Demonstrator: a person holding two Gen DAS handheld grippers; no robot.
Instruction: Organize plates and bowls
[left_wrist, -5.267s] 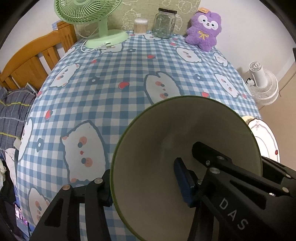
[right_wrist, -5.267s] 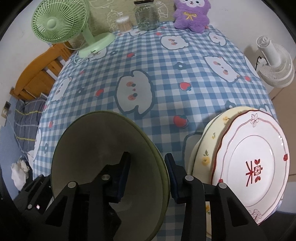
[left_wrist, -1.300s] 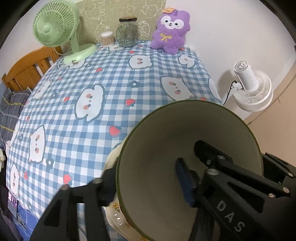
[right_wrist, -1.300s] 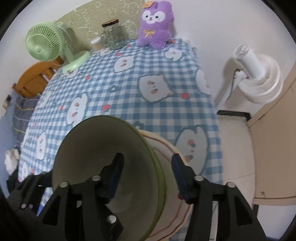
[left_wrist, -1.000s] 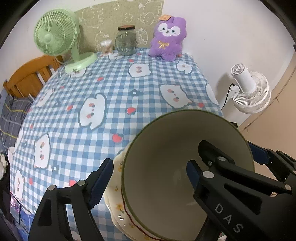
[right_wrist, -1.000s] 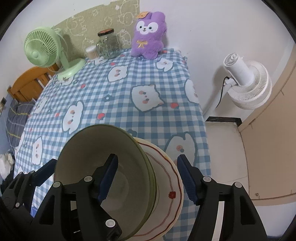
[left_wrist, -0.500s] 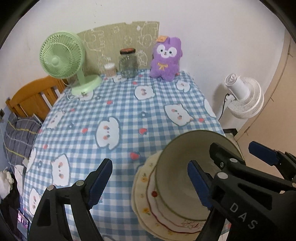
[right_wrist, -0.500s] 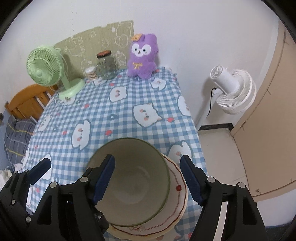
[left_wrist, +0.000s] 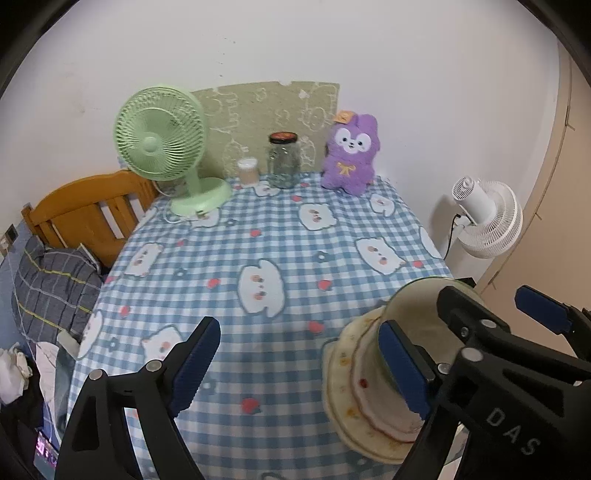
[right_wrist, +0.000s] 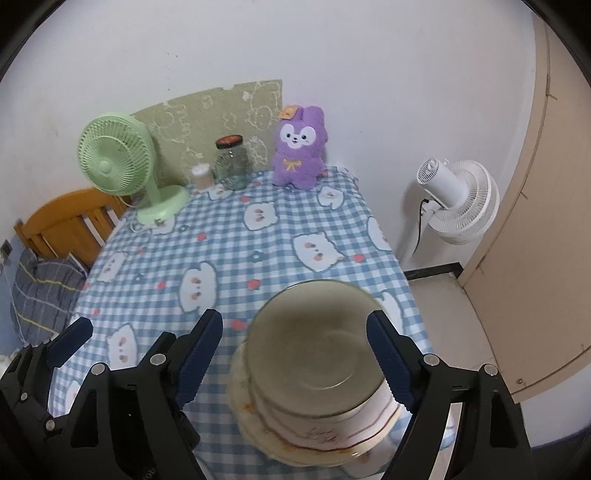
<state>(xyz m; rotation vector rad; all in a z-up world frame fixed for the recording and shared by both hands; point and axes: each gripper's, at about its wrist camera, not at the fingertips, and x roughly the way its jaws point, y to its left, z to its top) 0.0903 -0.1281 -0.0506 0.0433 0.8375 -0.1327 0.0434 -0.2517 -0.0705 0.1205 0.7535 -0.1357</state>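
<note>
Left wrist view: the left gripper (left_wrist: 299, 369) fills the lower frame with its jaws spread wide and nothing between them. Its right finger (left_wrist: 402, 369) stands in front of the bowl (left_wrist: 413, 317) at lower right. The bowl is olive-rimmed, pale inside, and holds nothing that can be seen; it sits on the plates (left_wrist: 341, 391), a red-rimmed one stacked on a cream flowered one. This stack lies near the lower right edge of the table (left_wrist: 258, 236), which wears a blue checked cloth. At upper centre, along the far edge, stand a green fan (left_wrist: 162, 147), a small tub (left_wrist: 248, 170), a glass jar (left_wrist: 283, 160) with a dark lid and a purple plush (left_wrist: 351, 158). What is in the tub and the jar is too small to tell. A white fan (left_wrist: 484, 218) stands off the table at right.

Right wrist view: the right gripper (right_wrist: 295, 354) also gapes wide, holding nothing, with one finger on each side of the bowl (right_wrist: 314, 347) in the lower centre; whether the pads touch it cannot be told. The bowl is upright and empty on the plates (right_wrist: 295, 432), by the table's (right_wrist: 229, 236) near right edge. Part of the left gripper (right_wrist: 70, 339) shows at lower left. The green fan (right_wrist: 118, 158), tub (right_wrist: 201, 176), jar (right_wrist: 232, 162) and plush (right_wrist: 299, 147) line the upper centre, the white fan (right_wrist: 458, 199) at right.
</note>
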